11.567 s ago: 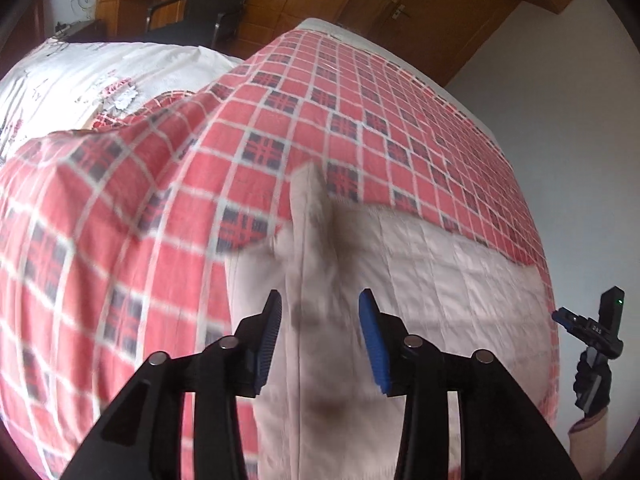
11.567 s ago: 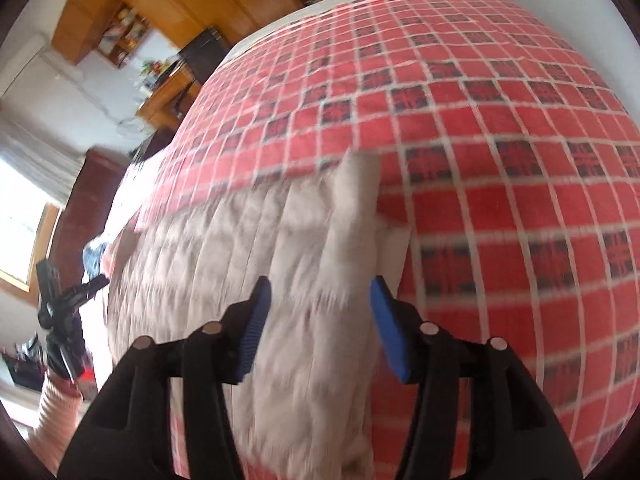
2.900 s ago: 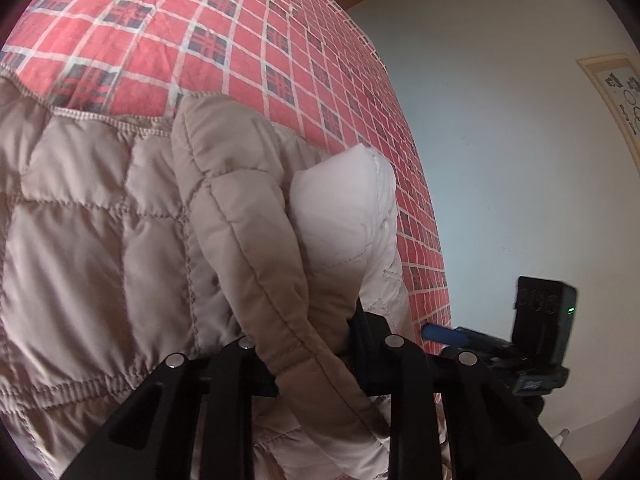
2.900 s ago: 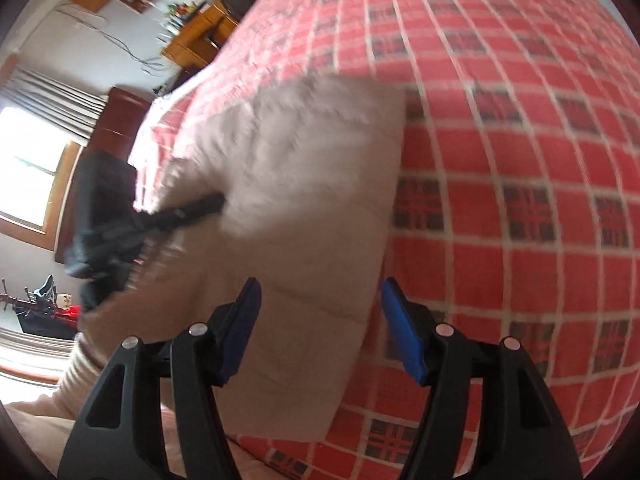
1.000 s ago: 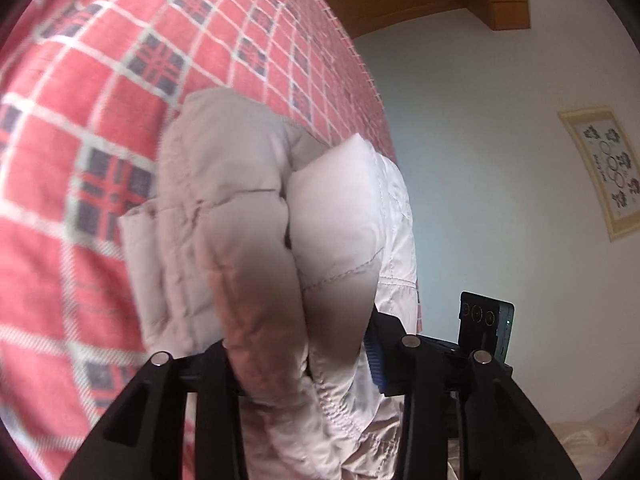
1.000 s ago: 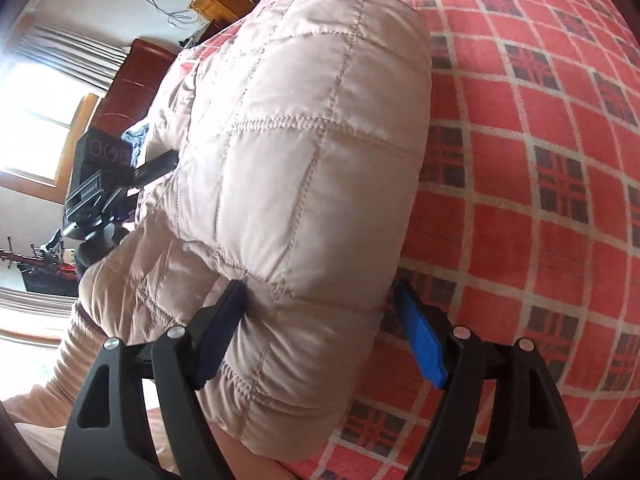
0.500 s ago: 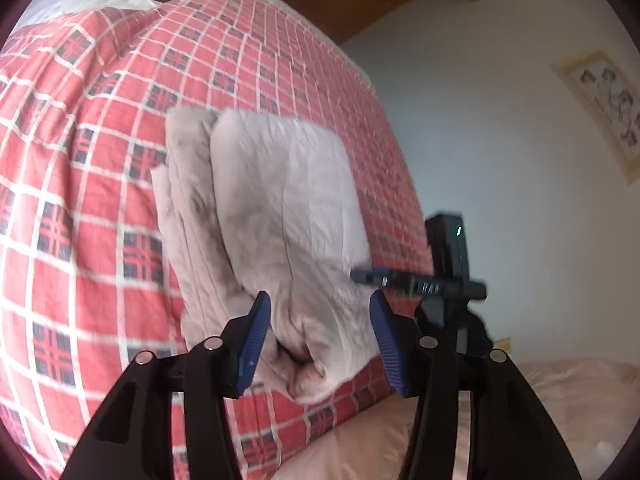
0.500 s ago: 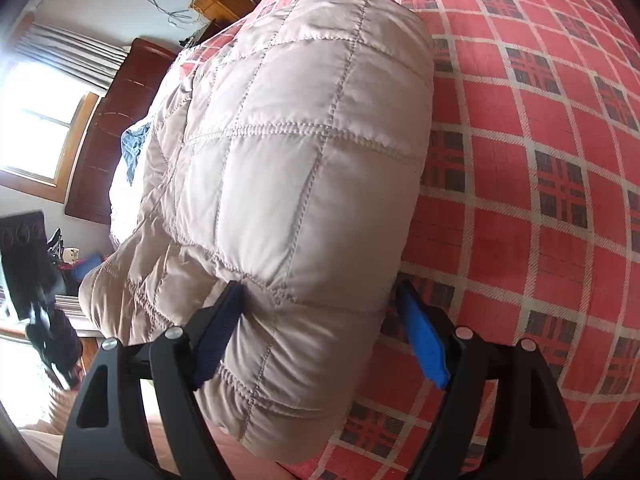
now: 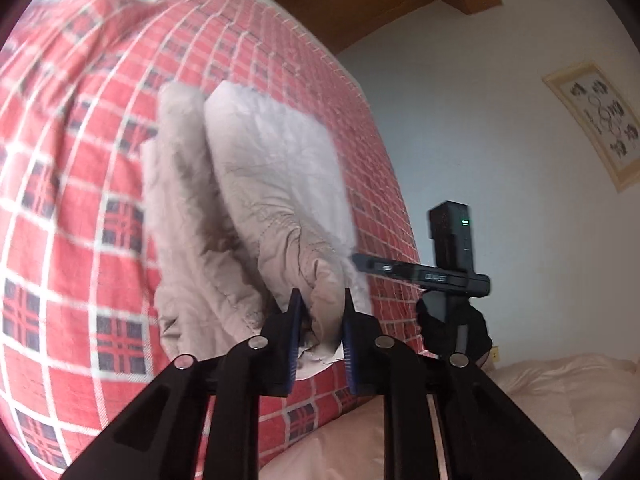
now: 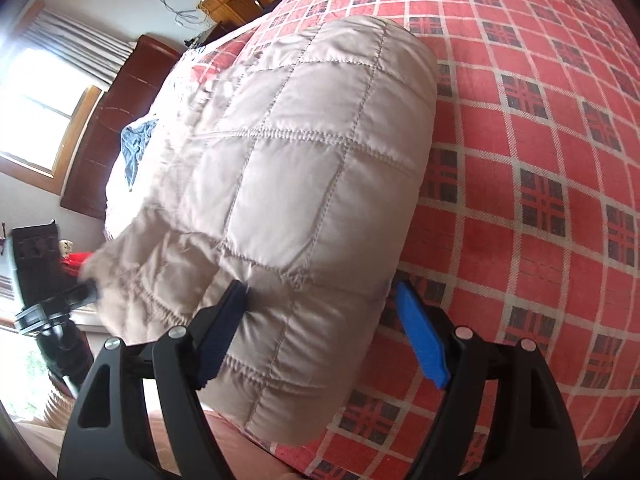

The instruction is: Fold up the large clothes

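My left claw (image 9: 319, 322) clamps jacket (image 9: 256, 208) near corner; right claw (image 10: 320, 328) apart, straddling its near end; long axis runs away from me.

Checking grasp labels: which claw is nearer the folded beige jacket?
Left. The left claw pinches a fold of the beige jacket; the right claw straddles its end, open.

Red plaid bedspread (image 10: 540, 128) is covering the whole bed, framed picture (image 9: 596, 120) hanging on the white wall, wooden desk (image 10: 236, 0) and bright window (image 10: 36, 116) sitting way back.
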The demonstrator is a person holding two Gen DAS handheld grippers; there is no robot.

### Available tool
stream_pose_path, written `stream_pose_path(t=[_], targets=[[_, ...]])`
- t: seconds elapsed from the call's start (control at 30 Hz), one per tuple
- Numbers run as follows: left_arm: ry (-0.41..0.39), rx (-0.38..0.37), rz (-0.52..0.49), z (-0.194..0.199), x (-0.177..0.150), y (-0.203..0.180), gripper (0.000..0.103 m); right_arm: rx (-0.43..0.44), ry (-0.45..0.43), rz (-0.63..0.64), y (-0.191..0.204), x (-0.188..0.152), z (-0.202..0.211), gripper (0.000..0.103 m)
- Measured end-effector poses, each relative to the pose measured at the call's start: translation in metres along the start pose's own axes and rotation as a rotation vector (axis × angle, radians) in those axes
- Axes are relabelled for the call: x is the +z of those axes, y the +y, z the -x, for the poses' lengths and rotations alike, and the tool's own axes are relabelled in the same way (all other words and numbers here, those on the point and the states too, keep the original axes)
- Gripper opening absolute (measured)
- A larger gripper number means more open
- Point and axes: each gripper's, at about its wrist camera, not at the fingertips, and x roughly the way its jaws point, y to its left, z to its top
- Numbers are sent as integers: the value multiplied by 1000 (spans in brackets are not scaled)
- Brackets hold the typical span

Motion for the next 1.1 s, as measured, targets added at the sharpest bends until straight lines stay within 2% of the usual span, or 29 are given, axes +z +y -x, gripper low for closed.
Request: stream_pose_path(t=[0.07, 0.23, 0.33, 0.47, 0.53, 0.63, 0.73, 0.87, 0.93, 1.0, 1.03, 1.1], targets=[[18, 14, 59, -8, -7, 30, 16, 4, 8, 4, 2, -2, -3, 77], [56, 40, 87, -33, -22, 67, 16, 2, 40, 8, 7, -4, -22, 77], [52, 29, 102, -38, -24, 76, 17, 2, 46, -1, 7, -4, -33, 77], [77, 20, 97, -30, -19, 70, 20, 24, 52, -29, 3, -2, -35, 77], [76, 13, 80, -18, -9, 62, 23, 19, 38, -13, 2, 0, -30, 77], [20, 41, 38, 1, 9, 56, 34, 20, 34, -6, -1, 2, -26, 77], [-38, 21, 23, 11, 36, 53, 35, 29, 36, -10, -3, 3, -27, 77], [-65, 90, -16, -6, 78, 50, 36, 29, 38, -7, 4, 2, -30, 77], [-67, 94, -20, -24, 95, 47, 36, 26, 38, -3, 5, 3, -31, 77], [-61, 118, -28, -40, 108, 46, 38, 25, 36, -3, 7, 3, -30, 77], [-53, 154, -22, -47, 115, 47, 40, 25, 35, -4, 7, 2, -30, 77], [-40, 157, -20, -56, 124, 50, 40, 25, 31, -6, 8, 3, -29, 77]])
